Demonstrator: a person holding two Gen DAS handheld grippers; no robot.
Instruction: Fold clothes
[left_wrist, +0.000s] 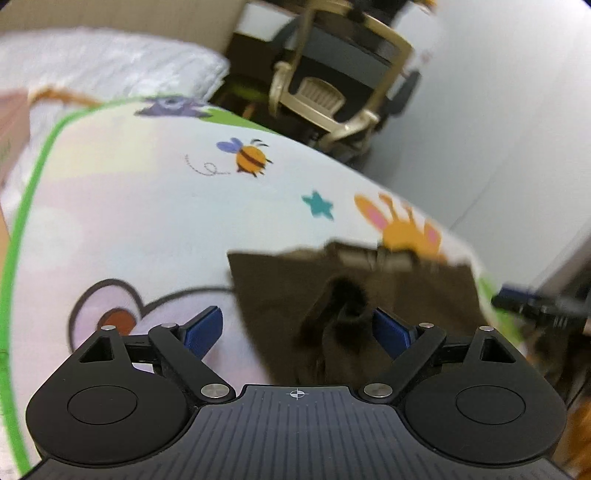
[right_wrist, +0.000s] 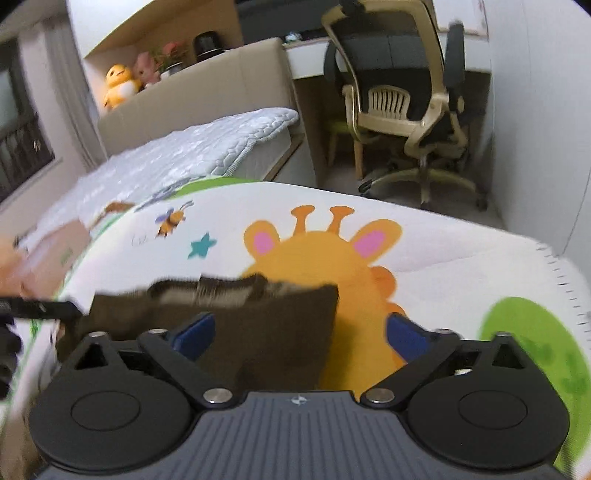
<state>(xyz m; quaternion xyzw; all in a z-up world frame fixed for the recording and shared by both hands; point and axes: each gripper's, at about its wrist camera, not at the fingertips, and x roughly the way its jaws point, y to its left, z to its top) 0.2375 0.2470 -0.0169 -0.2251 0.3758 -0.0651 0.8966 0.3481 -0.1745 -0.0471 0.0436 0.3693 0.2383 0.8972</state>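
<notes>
Your left gripper (left_wrist: 297, 328) is spread wide, nothing pinched; a raised ruck of the brown garment (left_wrist: 351, 295) sits between the pads, seemingly brushing the right one, though blur makes contact unclear. Your right gripper (right_wrist: 301, 334) is also spread wide, gripping nothing, with the garment's (right_wrist: 258, 325) right edge running between its fingers. Both tools tilt down toward the cloth. One garment only, dark brown, lying flat near the front edge of the printed play mat (left_wrist: 147, 206), long axis apparently side to side, its lighter band along the far edge. One mat, with one bee (left_wrist: 249, 157), one teal star (left_wrist: 317, 205), one giraffe (right_wrist: 325, 258). Beyond: one quilted mattress (right_wrist: 207, 147), one office chair (right_wrist: 406, 99).
</notes>
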